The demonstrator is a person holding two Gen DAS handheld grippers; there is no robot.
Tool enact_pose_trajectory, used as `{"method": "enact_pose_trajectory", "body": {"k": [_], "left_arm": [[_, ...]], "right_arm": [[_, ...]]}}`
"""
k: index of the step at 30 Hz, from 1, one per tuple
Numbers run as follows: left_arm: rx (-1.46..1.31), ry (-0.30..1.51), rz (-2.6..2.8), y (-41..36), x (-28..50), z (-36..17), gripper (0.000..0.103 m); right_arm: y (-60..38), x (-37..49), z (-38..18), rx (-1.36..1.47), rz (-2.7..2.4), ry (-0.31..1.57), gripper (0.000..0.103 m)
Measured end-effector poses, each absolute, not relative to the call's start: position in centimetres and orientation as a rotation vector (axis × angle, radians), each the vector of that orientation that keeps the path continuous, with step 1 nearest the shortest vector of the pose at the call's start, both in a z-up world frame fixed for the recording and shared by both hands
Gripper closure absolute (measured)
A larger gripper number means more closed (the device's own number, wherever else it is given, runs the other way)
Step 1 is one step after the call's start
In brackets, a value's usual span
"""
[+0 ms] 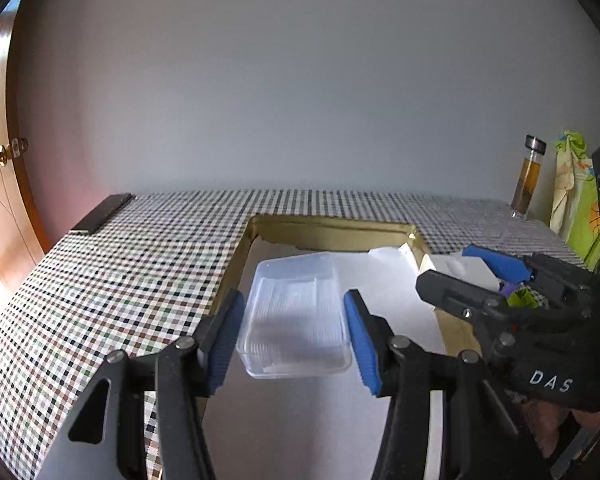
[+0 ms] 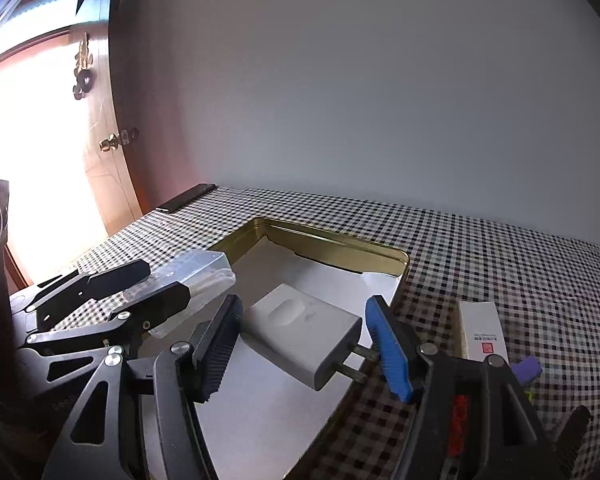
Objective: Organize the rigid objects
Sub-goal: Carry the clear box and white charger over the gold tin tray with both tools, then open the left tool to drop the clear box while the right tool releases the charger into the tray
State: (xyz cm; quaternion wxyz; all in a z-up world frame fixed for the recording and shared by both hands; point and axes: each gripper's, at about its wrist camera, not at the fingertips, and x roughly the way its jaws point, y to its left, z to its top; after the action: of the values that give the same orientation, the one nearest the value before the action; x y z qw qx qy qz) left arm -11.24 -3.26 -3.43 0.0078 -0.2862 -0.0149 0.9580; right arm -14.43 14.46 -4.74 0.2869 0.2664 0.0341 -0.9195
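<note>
"DAS" on right gripper [image 1: 484, 276] body, box label unreadable

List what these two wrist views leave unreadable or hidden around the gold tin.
- Clear plastic box, left wrist view: contents blurred.
- White charger, left wrist view: mostly hidden behind the right gripper.
- White carton, right wrist view: print too small.
- Gold tin, both views: near wall cut off by jaws.
</note>
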Motion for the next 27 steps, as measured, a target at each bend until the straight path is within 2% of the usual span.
{"method": "enact_pose_trajectory", "body": {"k": [24,27], "left_arm": [[-1.087,-0.002,2.952,-4.4,-14.1,-3.8,0.051],[-1.092,-0.016,2.962,-4.6,-14.2,-3.7,0.047]], "right_arm": [[12.6,-16.6,-5.9,0.792,-2.436,0.149,0.036],[12.4,-16.6,-5.8,0.78,-2.449,0.146,0.036]]}}
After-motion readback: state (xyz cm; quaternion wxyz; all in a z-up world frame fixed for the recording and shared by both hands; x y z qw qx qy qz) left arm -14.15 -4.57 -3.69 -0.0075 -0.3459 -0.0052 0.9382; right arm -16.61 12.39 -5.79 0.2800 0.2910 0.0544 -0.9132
